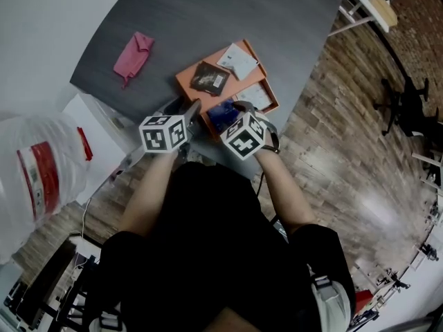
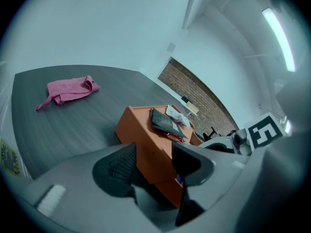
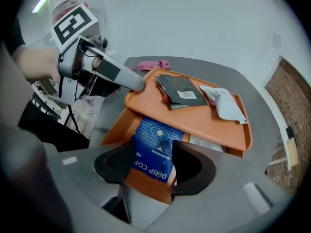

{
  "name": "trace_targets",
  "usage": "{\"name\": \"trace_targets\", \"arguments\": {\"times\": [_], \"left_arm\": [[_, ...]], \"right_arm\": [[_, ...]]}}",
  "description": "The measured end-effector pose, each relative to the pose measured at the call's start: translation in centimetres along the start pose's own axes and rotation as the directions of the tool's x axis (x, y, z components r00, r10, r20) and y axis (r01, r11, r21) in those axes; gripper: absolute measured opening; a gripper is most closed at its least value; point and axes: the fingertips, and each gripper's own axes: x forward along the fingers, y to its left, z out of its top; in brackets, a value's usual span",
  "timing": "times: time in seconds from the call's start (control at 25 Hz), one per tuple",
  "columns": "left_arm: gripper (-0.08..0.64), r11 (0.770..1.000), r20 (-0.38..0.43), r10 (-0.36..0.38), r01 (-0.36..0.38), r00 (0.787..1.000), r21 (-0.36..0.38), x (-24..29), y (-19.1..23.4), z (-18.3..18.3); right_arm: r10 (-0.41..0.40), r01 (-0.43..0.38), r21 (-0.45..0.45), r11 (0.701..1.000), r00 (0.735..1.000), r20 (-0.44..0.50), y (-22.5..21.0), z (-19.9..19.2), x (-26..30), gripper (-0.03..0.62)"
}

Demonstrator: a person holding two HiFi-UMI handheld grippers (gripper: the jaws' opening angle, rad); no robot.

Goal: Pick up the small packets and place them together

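The orange tray carries a black packet with a white label and a white packet, and under its top level lies a blue packet printed with a fine pale grid and white lettering. Around the tray the worktop is dark grey with a streaked grain, a pink cloth lies well beyond the tray, and the brick wall far behind the tray is reddish brown. The left gripper and the right gripper, at the tray's near side, are grey with black ribbed pads, and each of the 2 bears a white cube patterned with black squares.
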Motion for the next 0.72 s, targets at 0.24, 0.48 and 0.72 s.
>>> {"name": "trace_targets", "arguments": {"times": [0.24, 0.48, 0.72], "left_arm": [[0.225, 1.0, -0.001, -0.005, 0.005, 1.0, -0.008, 0.1, -0.1, 0.0], [0.225, 1.0, 0.006, -0.016, 0.016, 1.0, -0.018, 0.3, -0.3, 0.1], [0.225, 0.999, 0.004, -0.022, 0.022, 1.0, -0.024, 0.5, -0.4, 0.2]], "right_arm": [[-0.004, 0.0, -0.046, 0.999, 0.998, -0.068, 2.8, 1.1, 2.1, 0.188], [0.019, -0.018, 0.007, 1.0, 0.989, -0.149, 2.4, -0.1, 3.5, 0.196], [0.051, -0.051, 0.004, 0.999, 0.98, -0.193, 2.2, -0.4, 4.2, 0.218]]}}
